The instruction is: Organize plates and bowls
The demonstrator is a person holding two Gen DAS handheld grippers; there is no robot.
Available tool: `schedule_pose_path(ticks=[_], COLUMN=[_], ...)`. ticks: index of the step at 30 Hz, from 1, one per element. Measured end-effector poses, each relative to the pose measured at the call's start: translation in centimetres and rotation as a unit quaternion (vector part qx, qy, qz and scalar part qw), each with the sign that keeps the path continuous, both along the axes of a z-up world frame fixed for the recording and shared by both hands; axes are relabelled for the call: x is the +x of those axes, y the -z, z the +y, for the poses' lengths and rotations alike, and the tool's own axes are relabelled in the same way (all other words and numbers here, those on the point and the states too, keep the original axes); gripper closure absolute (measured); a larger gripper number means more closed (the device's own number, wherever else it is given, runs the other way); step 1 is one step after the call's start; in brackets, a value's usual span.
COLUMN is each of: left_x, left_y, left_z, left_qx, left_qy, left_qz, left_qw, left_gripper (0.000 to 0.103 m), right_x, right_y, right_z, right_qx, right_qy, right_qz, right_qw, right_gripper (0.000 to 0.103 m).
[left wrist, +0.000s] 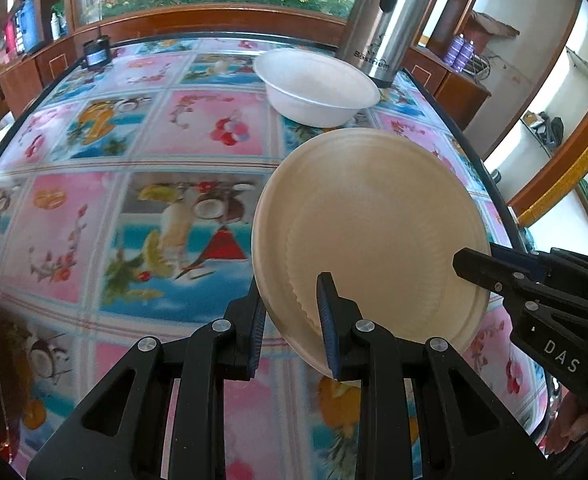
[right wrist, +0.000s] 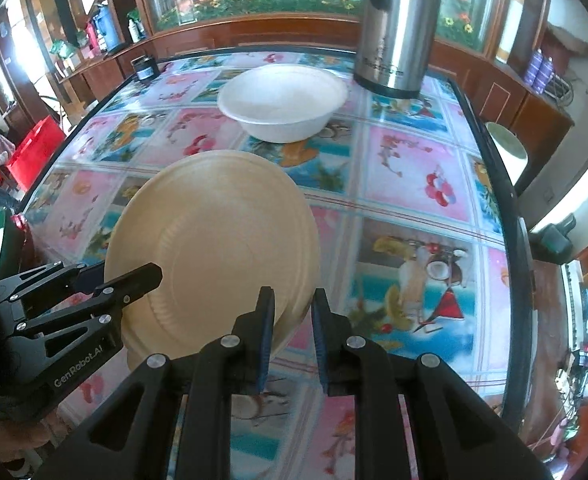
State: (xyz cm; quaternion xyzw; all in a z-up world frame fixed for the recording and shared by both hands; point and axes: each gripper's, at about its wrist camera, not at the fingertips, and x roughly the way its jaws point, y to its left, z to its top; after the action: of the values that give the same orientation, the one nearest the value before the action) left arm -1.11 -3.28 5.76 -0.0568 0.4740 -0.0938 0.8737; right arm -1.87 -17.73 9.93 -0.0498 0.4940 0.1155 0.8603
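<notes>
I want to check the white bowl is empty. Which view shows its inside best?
The right wrist view: the white bowl sits near centre, rim fully visible, inside bare. The left wrist view shows the bowl more obliquely, its near wall hiding part of the bottom.
</notes>
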Motion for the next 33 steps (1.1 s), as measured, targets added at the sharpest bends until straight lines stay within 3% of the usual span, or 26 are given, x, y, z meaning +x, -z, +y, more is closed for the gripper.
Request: schedule_pose_path(ticks=[17,33], left_x=[-4.5,-9.6], left_y=[-2.2,-5.6], left_z=[9.3,17.7], left_qx=[0.004,0.024], left_qy=[-0.053,-0.115], left_qz=[-0.045,-0.086], left_qw=[0.9975,0.9894], left_gripper=[0.079,0.079], right_x=[-3.2,-5.3], right_y=[-1.8,-4.0], right_z=[9.0,17.5], right_qx=[-0.011,-0.007], right_qy=[-0.06,-0.139], right_qz=[-0.021,-0.044], right_qw=[0.998,0.989], right_gripper=[0.082,0.081])
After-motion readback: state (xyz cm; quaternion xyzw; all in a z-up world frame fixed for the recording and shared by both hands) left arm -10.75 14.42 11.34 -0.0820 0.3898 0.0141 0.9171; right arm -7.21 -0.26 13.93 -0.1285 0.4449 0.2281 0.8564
